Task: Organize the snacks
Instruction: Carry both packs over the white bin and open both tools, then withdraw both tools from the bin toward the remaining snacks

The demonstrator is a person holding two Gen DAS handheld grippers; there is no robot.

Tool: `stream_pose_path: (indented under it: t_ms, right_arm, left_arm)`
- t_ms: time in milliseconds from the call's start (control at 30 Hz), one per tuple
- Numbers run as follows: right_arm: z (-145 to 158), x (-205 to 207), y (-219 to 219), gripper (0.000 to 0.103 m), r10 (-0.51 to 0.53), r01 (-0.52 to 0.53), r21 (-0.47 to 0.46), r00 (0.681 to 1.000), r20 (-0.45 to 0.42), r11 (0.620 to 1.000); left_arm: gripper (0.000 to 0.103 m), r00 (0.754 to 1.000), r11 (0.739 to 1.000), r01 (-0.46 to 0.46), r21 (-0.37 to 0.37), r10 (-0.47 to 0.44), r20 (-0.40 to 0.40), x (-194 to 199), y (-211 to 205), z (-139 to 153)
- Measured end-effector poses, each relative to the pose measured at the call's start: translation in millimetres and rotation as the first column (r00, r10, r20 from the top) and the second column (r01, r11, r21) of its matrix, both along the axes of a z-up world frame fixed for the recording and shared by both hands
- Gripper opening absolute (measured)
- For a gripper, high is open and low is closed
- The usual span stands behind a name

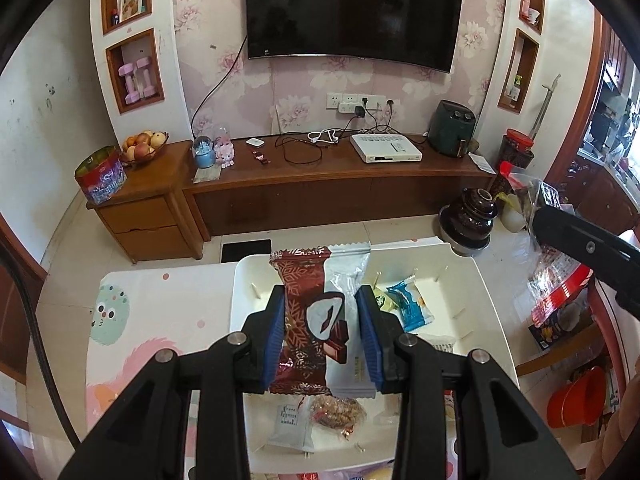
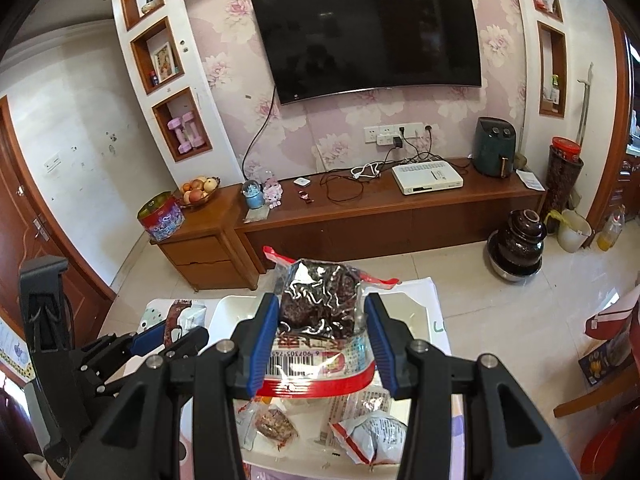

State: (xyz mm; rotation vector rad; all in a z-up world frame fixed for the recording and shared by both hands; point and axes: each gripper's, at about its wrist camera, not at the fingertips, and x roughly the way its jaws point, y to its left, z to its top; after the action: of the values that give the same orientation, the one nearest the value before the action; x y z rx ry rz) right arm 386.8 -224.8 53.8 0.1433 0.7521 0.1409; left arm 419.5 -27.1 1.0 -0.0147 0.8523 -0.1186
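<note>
left tool (image 1: 322, 320) clamps the chocolate packet (image 1: 310, 320) above the white tray (image 1: 464, 280) for sorting; right tool (image 2: 322, 332) clamps the clear bag (image 2: 318, 312), lifted likewise.

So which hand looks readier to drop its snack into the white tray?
Probably the left: its gripper holds the chocolate packet directly above the white tray. The right gripper carries a bulkier bag.

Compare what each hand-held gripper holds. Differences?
Left hand-held gripper holds two flat packets: a maroon chocolate wrapper and a white one. Right hand-held gripper holds one puffy clear bag of dark snacks with red trim and a barcode. Both loads stand upright above the white tray.
</note>
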Motion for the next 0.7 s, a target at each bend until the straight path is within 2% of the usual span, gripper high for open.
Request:
stream_pose_path:
  t_ms: [233, 400, 467, 500, 533, 700]
  right_arm:
    - [-15, 10, 2, 0.045, -0.028, 0.028, 0.016, 1.0, -0.012, 0.999]
    - [-31, 22, 7, 0.046, -0.033, 0.033, 0.007, 0.998, -0.045, 0.999]
    - [-38, 27, 9, 0.051, -0.033, 0.034, 0.004, 0.997, -0.065, 0.999]
    - [-42, 29, 10, 0.054, -0.037, 0.037, -0.002, 0.996, -0.075, 0.999]
    - [-45, 30, 11, 0.055, -0.039, 0.039, -0.008, 0.996, -0.081, 0.999]
    - [-56, 31, 11, 0.055, -0.034, 0.033, -0.017, 0.994, -0.108, 0.999]
  left_arm:
    - [0.034, 1.0, 1.0, -0.012, -0.007, 0.012, -0.004, 11, -1, -19]
    - [0.036, 0.999, 1.0, -0.02, -0.009, 0.02, -0.044, 22, 0, -36]
    - [0.054, 0.998, 1.0, -0.013, -0.011, 0.012, -0.069, 27, 0, -43]
    - [0.072, 0.997, 1.0, -0.016, -0.004, 0.016, -0.072, 27, 0, -46]
    - [0.084, 0.997, 1.0, -0.019, 0.004, 0.019, -0.071, 28, 0, -47]
    - [0.085, 0.997, 1.0, -0.014, 0.024, 0.016, -0.078, 24, 3, -54]
